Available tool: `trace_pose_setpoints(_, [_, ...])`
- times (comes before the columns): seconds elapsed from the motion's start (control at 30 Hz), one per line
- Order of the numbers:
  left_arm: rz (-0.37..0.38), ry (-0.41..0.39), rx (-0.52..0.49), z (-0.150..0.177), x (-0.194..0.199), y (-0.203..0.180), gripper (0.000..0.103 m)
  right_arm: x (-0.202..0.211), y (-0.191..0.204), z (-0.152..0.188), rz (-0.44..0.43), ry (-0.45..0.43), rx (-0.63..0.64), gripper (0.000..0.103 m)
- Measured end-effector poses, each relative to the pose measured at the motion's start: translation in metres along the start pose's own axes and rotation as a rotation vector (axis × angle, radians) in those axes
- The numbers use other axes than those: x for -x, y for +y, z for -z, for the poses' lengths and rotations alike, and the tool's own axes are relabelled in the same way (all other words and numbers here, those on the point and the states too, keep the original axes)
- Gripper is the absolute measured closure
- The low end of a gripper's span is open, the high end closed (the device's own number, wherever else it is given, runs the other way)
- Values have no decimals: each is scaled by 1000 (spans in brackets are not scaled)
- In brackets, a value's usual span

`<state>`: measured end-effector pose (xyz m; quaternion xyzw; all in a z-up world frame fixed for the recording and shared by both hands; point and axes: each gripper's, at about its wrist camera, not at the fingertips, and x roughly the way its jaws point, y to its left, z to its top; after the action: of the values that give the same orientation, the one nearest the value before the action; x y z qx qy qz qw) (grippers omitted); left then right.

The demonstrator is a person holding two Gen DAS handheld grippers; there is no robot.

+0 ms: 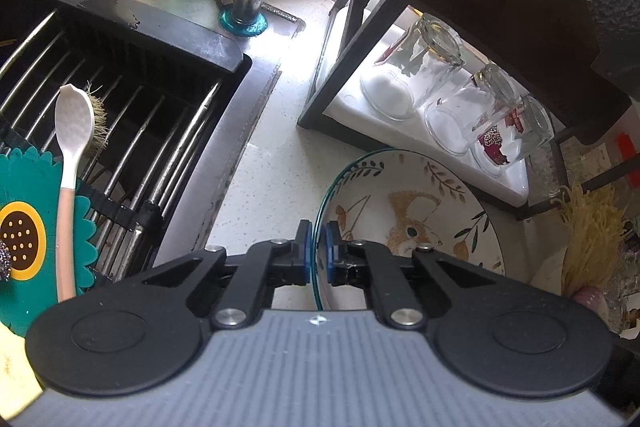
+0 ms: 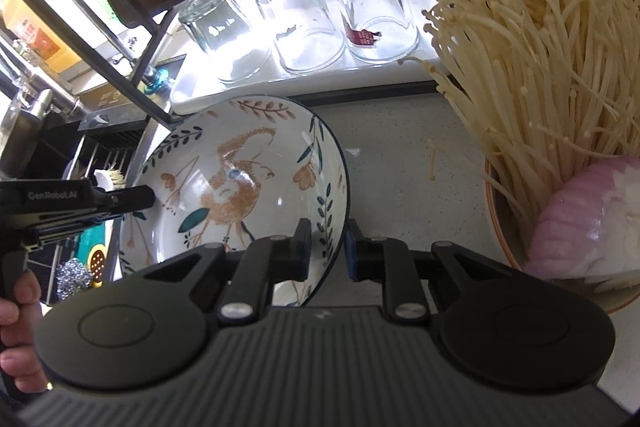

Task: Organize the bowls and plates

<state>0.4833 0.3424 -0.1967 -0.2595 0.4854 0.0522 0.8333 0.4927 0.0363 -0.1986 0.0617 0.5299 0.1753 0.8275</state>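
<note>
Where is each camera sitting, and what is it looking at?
Left wrist view: sits on the left claw, looking down at the painted bowl, whose rim the claw pinches, with the sink rack alongside; only the claw shows.
Right wrist view: sits on the right claw, clamping the bowl's near rim; the left claw and the hand holding it show.
Both see the bowl and upturned glasses.

The painted bowl's (image 2: 240,183) near rim is hidden behind the right hand-held gripper (image 2: 327,247) — and the onion's (image 2: 592,227) dish is cut off at the picture's edge.
</note>
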Motion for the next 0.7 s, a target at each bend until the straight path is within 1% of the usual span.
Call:
trace_pose_setpoints(0.3, [6,-12,-18,9,22,-3,98,17,2,3,-9,-33,3,84])
trace_pose_setpoints(0.7, [22,-73,-38,24,67,-18,98,60,4,17,-43,-81,-2,85])
